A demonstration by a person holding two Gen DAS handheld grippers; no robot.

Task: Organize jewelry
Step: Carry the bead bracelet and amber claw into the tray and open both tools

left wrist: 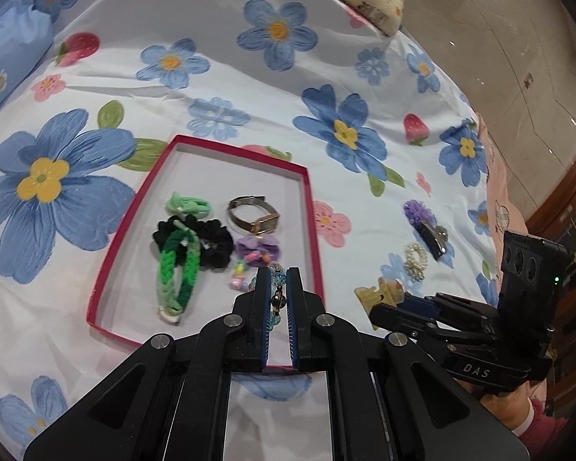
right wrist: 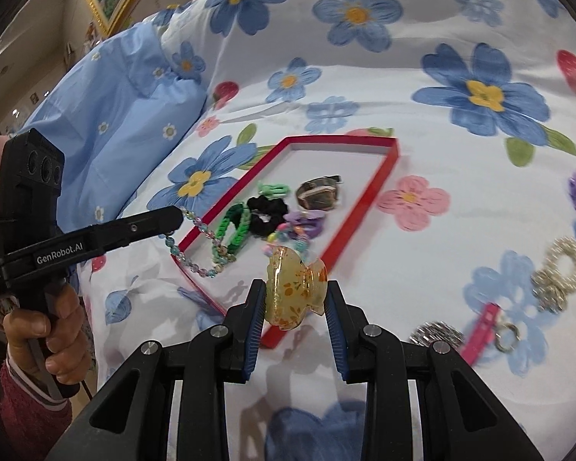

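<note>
Holding a bead bracelet (left wrist: 279, 299) tight, left claw (left wrist: 278, 282) over red box (left wrist: 313, 207), watch (left wrist: 252, 215) and hair ties (left wrist: 190, 236) just ahead inside, right claw (right wrist: 296, 299) gripping yellow clip (right wrist: 293, 292).

Beaded bracelet (left wrist: 279, 295) dangling over red tray (left wrist: 312, 207)

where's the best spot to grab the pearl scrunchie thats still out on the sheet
Probably from above, pinching one side of the ring. The pearl scrunchie lies flat on the bedsheet, so one finger can drop into its open centre and the other outside. Both claws are currently full.
</note>
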